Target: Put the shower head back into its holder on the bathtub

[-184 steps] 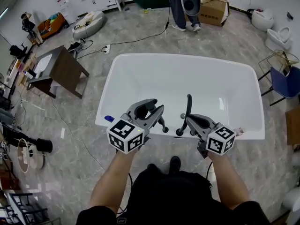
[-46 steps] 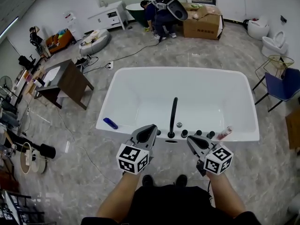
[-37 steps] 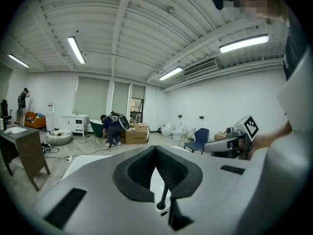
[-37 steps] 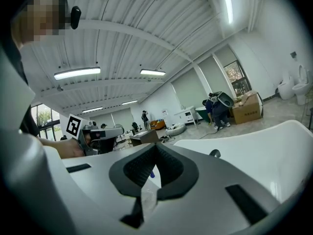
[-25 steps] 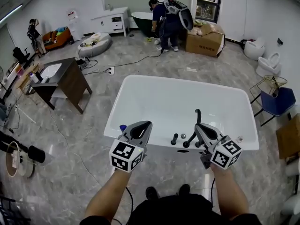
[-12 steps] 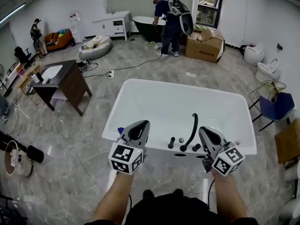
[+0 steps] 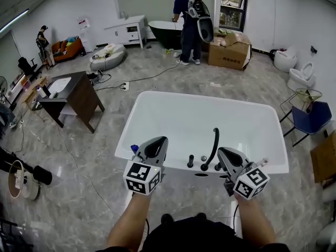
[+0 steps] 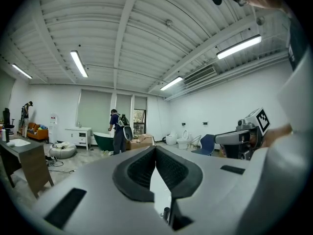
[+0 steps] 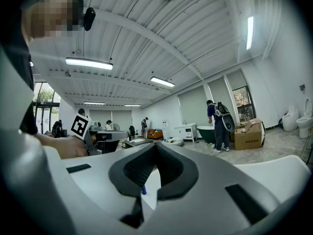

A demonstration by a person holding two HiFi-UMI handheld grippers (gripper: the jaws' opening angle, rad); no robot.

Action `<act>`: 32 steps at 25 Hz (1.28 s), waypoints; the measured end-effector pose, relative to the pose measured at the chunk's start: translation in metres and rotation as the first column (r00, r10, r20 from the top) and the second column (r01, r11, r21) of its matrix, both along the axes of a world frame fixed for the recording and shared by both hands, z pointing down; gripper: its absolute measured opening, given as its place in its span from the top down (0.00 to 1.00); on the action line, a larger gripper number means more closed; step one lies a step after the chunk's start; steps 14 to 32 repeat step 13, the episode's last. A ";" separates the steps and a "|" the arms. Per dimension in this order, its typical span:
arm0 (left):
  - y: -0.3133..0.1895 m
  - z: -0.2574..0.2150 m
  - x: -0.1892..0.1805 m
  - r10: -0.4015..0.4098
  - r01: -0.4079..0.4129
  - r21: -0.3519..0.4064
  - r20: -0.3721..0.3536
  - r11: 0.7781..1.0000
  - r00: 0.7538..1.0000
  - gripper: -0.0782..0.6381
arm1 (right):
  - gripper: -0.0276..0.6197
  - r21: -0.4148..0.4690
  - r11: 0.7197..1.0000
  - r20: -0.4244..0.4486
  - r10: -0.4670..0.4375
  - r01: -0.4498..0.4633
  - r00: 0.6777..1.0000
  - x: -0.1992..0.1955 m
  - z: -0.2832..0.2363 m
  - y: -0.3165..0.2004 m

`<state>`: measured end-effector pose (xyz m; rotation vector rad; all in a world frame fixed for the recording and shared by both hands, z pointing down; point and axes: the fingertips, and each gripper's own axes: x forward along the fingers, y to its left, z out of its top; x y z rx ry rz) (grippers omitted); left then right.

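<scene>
The black shower head (image 7: 212, 143) stands upright among the dark knobs (image 7: 190, 161) on the near rim of the white bathtub (image 7: 157, 96); nothing holds it. My left gripper (image 7: 160, 139) is shut and empty, just left of the knobs over the rim. My right gripper (image 7: 222, 151) is also shut and empty, close to the right of the shower head's foot. In the left gripper view the gripper (image 8: 155, 149) has its pads (image 8: 171, 168) pressed together, and the right gripper (image 8: 239, 138) shows beside them. The right gripper view shows that gripper (image 9: 155, 146) shut as well.
A blue object (image 7: 134, 148) lies on the rim's near left corner and a small bottle (image 7: 261, 163) at the near right. A brown table (image 7: 76, 96) stands to the left, a blue chair (image 7: 316, 117) to the right. A person (image 7: 188, 17), a box (image 7: 229, 54) and a dark tub (image 7: 164, 29) are far behind.
Both grippers stayed shut and rose slightly. The right one now sits a little further right of the shower head, which has not moved. The person at the back has straightened up.
</scene>
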<state>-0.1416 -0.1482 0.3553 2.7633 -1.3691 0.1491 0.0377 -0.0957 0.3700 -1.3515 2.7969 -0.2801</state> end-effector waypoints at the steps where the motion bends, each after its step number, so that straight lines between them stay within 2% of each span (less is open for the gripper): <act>1: 0.000 0.001 0.002 0.002 -0.002 -0.002 0.003 1.000 1.000 0.87 | 0.93 0.000 1.000 0.001 -0.002 0.002 1.000 0.001 0.000 0.000; 13: 0.000 0.003 0.030 0.040 -0.040 -0.014 0.010 0.999 0.999 0.87 | 0.93 -0.001 1.000 0.024 0.010 -0.009 1.000 0.023 -0.001 0.000; 32: 0.000 0.003 0.030 0.040 -0.040 -0.014 0.010 0.999 0.999 0.87 | 0.93 -0.001 1.000 0.024 0.010 -0.009 1.000 0.023 -0.001 0.000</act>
